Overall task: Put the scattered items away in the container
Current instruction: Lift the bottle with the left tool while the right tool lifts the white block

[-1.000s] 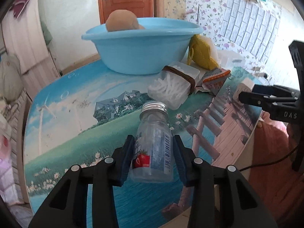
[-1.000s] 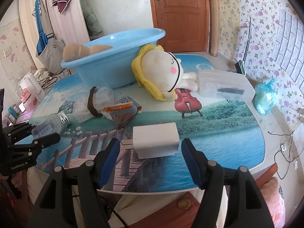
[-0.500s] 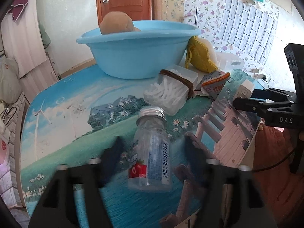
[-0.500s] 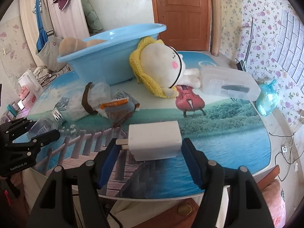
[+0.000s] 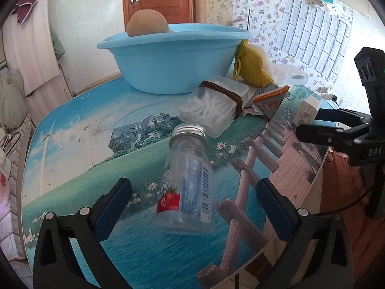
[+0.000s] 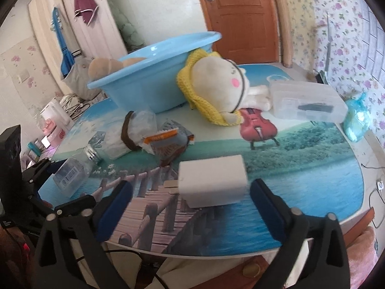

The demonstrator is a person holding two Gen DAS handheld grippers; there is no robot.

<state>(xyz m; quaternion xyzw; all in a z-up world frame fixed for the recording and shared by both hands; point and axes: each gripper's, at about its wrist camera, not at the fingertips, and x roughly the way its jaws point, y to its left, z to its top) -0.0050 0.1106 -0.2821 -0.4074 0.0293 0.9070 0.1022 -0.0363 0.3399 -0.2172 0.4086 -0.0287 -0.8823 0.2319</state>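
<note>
Both grippers are at the reach-and-grasp stage, each lined up on an item that has not yet gone into the container. The left gripper (image 5: 193,204) has its jaws opening, now spread wide, and the clear plastic bottle (image 5: 186,183) lies on its side between them with neither pad touching it; its metal screw cap (image 5: 190,130) points toward 12 o'clock, at the blue wash basin (image 5: 173,60) standing at the far side of the picture-printed table (image 5: 72,144). The right gripper (image 6: 190,198) is likewise opening, jaws wide, with the white plug adapter (image 6: 213,180) resting on the table between them, free of both pads, prongs toward 9 o'clock. A tan plush (image 5: 146,22) is already in the basin. Still out on the table: the cotton-swab box (image 5: 214,107) with its brown band at 1 o'clock from the bottle, a snack packet (image 6: 168,142), the yellow-hooded plush doll (image 6: 216,91) leaning on the basin, and a clear lidded case (image 6: 308,102) at 2 o'clock from the adapter. Next, I judge, each gripper needs to close squarely on its item, the bottle across its round body where it may roll, then lift clear and carry over the basin rim before letting go
</note>
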